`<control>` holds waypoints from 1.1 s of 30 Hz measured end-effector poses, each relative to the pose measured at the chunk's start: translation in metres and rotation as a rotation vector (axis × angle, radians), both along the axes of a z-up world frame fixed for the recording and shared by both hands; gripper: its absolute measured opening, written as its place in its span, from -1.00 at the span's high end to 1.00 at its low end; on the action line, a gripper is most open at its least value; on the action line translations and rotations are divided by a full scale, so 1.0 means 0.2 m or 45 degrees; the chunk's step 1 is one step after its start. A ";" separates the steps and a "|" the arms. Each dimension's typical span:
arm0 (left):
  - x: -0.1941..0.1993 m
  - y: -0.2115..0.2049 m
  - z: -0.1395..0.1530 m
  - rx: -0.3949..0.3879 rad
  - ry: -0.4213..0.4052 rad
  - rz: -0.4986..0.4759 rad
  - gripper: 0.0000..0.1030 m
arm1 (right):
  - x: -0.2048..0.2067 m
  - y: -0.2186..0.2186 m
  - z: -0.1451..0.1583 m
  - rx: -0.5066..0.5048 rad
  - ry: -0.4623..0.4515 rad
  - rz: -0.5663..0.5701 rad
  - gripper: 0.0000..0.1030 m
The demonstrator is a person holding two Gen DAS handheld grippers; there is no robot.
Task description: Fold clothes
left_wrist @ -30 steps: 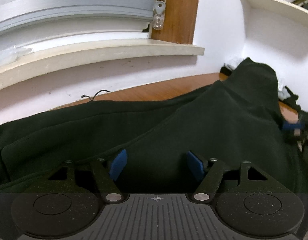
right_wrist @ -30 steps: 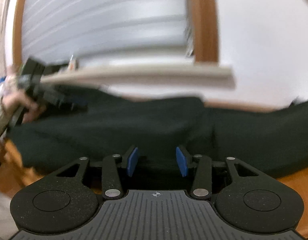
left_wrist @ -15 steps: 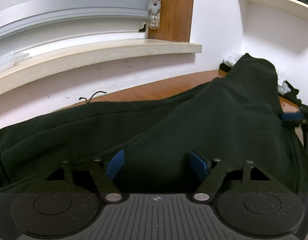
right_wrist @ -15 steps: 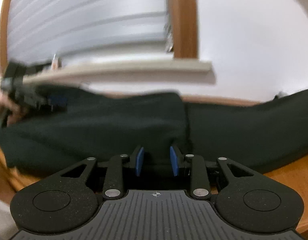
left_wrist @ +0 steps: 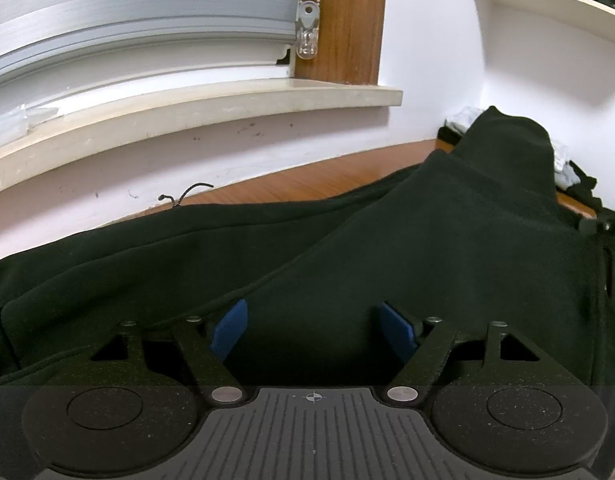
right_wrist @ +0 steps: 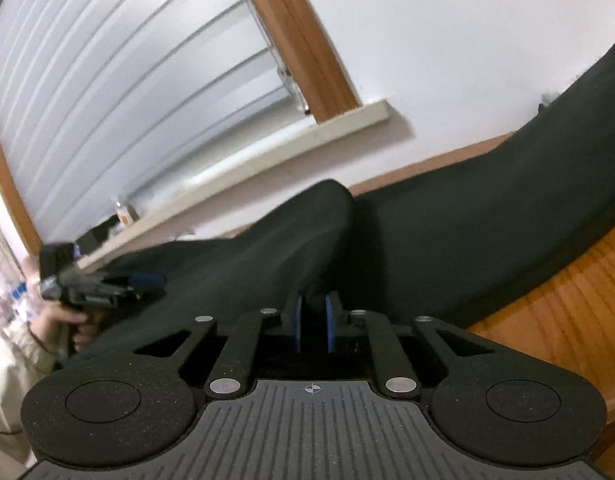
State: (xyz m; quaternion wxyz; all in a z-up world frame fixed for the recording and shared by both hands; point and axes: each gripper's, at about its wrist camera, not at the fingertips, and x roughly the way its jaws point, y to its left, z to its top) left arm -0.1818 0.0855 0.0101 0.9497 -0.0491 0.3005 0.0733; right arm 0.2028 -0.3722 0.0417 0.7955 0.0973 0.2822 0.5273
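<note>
Right wrist view: the right gripper [right_wrist: 313,322] was clamped on a raised ridge of the dark garment [right_wrist: 447,232] spread over the counter [right_wrist: 567,304], apparently to carry a fold, while the left gripper [left_wrist: 313,330] sat spread apart over the cloth.

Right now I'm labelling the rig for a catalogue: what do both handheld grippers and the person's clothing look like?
Both the left gripper and right gripper are matte black with ribbed bodies, round discs, silver pivot pins, a crosshair mark and blue finger pads. A beige sleeve shows; no cables visible.
</note>
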 end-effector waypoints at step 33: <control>0.06 -0.17 0.08 0.089 -0.074 0.021 -0.66 | -0.05 0.05 -0.10 -0.069 -0.087 -0.069 0.04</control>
